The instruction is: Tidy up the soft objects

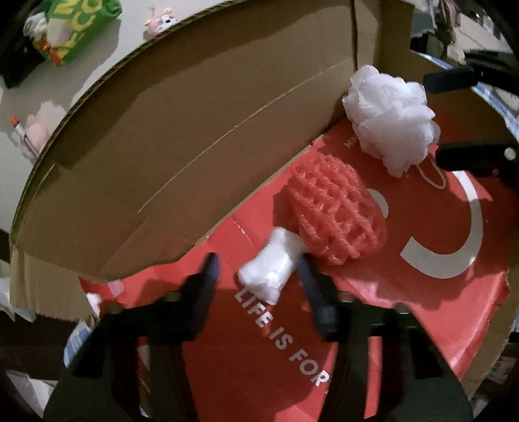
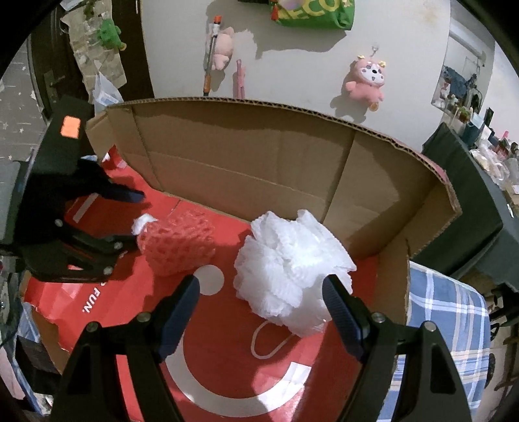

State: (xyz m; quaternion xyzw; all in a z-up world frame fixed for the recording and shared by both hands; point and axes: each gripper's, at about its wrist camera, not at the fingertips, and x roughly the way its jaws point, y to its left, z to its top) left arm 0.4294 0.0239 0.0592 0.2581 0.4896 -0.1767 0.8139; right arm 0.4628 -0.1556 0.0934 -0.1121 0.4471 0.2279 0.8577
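A red foam net sleeve with a white wad sticking out of its end lies on the red floor of an open cardboard box. My left gripper is open, its fingers either side of the white wad, not closed on it. A white mesh bath pouf with a cord loop lies on the red floor near the box corner. My right gripper is open just in front of the pouf, its right finger beside it. The sleeve and left gripper also show in the right wrist view.
The tall cardboard wall rings the far side of the box. Beyond it on a pale surface lie a pink plush, a green bag, a smaller pink plush and a pen. A blue plaid cloth lies right of the box.
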